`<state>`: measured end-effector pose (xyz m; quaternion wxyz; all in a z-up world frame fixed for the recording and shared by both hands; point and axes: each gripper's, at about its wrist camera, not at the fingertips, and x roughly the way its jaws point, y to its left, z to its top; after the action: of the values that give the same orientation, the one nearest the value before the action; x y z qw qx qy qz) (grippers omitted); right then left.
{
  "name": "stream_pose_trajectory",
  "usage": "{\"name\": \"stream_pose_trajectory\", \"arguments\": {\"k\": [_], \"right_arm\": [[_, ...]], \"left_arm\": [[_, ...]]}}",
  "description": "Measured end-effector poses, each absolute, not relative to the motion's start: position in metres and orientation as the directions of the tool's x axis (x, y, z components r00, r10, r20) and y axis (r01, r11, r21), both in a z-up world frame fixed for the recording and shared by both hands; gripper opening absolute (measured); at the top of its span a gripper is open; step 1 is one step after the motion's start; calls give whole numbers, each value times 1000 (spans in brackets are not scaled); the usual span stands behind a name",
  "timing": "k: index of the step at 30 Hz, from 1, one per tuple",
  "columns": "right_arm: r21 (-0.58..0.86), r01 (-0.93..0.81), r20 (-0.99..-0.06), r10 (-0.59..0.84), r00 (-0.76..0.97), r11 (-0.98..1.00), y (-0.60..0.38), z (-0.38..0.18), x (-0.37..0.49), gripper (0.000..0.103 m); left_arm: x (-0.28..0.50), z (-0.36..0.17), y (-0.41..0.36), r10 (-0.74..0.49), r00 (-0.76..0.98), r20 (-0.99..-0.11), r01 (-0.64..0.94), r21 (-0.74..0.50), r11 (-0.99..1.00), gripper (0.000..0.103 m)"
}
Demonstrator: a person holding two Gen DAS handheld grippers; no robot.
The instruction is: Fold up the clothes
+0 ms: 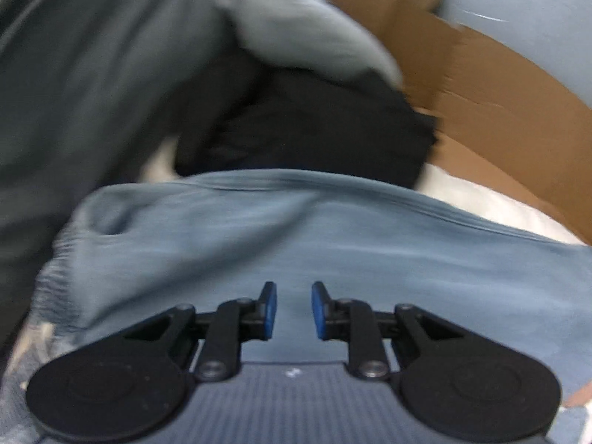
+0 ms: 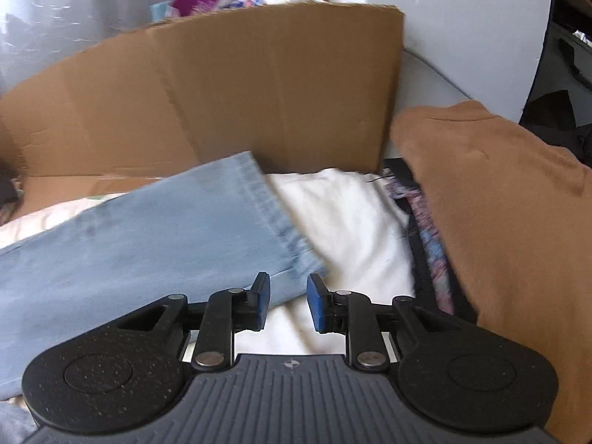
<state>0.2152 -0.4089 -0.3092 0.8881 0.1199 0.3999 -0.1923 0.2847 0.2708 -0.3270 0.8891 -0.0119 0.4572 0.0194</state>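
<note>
In the left wrist view, the left gripper (image 1: pixel 294 310) hangs with its blue pads a little apart and nothing between them, above light blue jeans (image 1: pixel 296 229) spread beside a black garment (image 1: pixel 314 129) and a cardboard box (image 1: pixel 499 103). In the right wrist view, the right gripper (image 2: pixel 288 305) is likewise parted and empty, just off the hemmed jeans leg (image 2: pixel 166 229), which lies on a white cloth (image 2: pixel 344 214) next to a brown garment (image 2: pixel 499 203).

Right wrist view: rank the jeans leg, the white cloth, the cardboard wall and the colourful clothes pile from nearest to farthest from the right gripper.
1. Jeans leg and white cloth, both at the right gripper; too close to call.
2. Cardboard wall, behind them.
3. Colourful clothes pile, beyond the wall's top.
</note>
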Motion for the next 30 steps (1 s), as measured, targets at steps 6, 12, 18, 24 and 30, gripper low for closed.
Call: {"name": "stream_pose_trajectory", "arguments": {"k": [6,12,18,24,30], "right_arm": [[70,353,-786,-166,595,933,-365,-308,214,33],[24,176,-793,-88,603,984,-317,-318,224,38],[35,25,-812,14,583,999,-269,-328,235,43],[52,-65,-841,79,535,996,-236,-343,242,43],[44,-113,-862,95,498,993,-223,-357,243,48]], "left_arm": [[285,-333,317,76,591,-803,-144,-12,989,21],[290,-343,350,96,626,-774,-206,-45,977,21],[309,-362,371,96,609,-788,-244,-72,967,23],[326,-372,376,107,605,-789,-245,-57,968,23],[340,-373,382,125,602,-788,-223,-16,975,24]]}}
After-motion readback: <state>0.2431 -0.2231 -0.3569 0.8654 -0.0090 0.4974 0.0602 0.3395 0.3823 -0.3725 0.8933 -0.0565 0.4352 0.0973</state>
